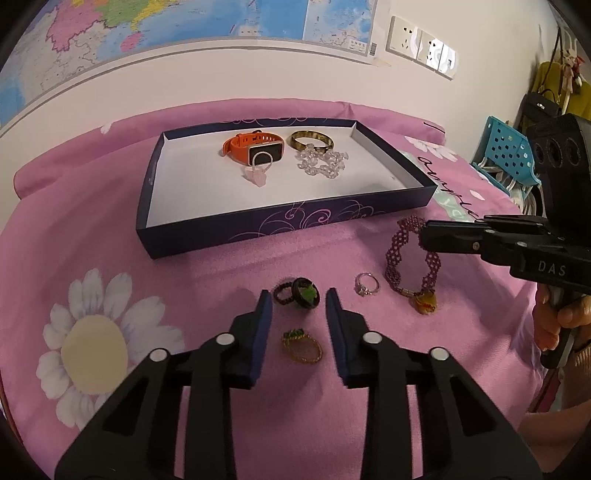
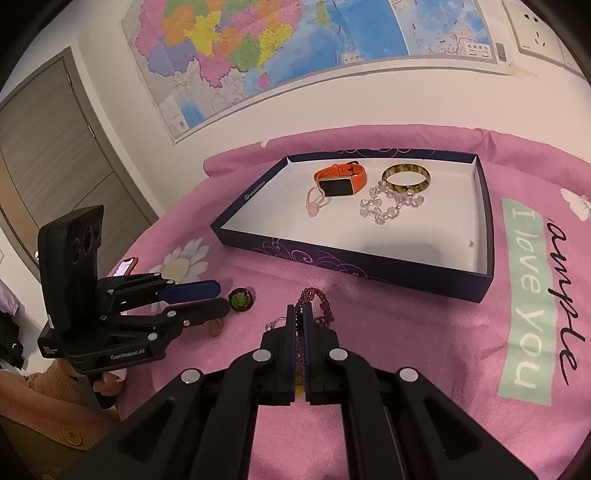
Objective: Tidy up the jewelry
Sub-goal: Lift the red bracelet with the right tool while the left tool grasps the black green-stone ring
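Note:
A dark blue tray (image 1: 258, 232) (image 2: 347, 266) on the pink cloth holds an orange watch (image 1: 255, 147) (image 2: 340, 179), a brown bangle (image 1: 311, 139) (image 2: 406, 178), a clear bead bracelet (image 1: 321, 164) (image 2: 388, 205) and a pink ring (image 1: 255, 175) (image 2: 314, 203). My left gripper (image 1: 299, 301) (image 2: 218, 297) is open above a black green-stone ring (image 1: 304, 293) (image 2: 241, 300) and a gold ring (image 1: 303, 345). My right gripper (image 2: 300, 314) (image 1: 424, 230) is shut on a purple beaded bracelet (image 1: 397, 254) (image 2: 317, 301). A silver ring (image 1: 366, 284) (image 2: 273, 324) lies beside it.
A wall with a map (image 1: 184, 22) and sockets (image 1: 421, 46) stands behind the table. A blue perforated basket (image 1: 506, 151) sits at the far right. A door (image 2: 48, 158) is at the left.

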`<state>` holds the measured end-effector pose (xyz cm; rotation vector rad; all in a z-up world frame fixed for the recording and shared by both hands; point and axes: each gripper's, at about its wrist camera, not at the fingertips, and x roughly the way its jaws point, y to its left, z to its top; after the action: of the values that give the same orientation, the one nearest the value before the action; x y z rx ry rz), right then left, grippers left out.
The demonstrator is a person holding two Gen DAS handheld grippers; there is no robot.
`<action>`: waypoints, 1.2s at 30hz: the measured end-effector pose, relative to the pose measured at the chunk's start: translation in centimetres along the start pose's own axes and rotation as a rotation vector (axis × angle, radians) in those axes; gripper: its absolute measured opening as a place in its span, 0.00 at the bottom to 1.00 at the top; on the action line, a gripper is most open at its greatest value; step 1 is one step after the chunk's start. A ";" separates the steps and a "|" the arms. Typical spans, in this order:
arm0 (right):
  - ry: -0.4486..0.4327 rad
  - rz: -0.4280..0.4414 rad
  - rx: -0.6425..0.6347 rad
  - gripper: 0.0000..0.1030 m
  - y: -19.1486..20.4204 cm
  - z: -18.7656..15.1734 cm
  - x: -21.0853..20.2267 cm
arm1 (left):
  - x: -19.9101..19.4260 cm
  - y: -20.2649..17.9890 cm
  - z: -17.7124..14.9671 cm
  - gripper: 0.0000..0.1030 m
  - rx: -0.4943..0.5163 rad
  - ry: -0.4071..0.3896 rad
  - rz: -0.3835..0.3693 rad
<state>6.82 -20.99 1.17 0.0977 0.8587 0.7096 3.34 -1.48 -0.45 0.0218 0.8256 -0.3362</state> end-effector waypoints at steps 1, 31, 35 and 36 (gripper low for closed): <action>0.001 0.001 0.000 0.02 0.0 0.0 0.0 | 0.1 -0.1 0.1 0.26 0.004 -0.001 0.000; -0.029 0.025 -0.016 0.02 0.0 0.8 -0.7 | -1.2 -0.6 0.3 0.06 0.021 -0.027 -0.056; -0.036 0.021 -0.032 0.02 0.3 1.3 -0.9 | -1.4 -0.3 0.9 0.06 0.011 -0.036 -0.063; -0.038 0.019 -0.036 0.02 0.4 1.5 -1.0 | -1.5 -0.2 1.0 0.06 0.010 -0.038 -0.064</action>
<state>7.27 -21.00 2.92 0.0870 0.8097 0.7390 3.03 -1.40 1.35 -0.0017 0.7881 -0.3998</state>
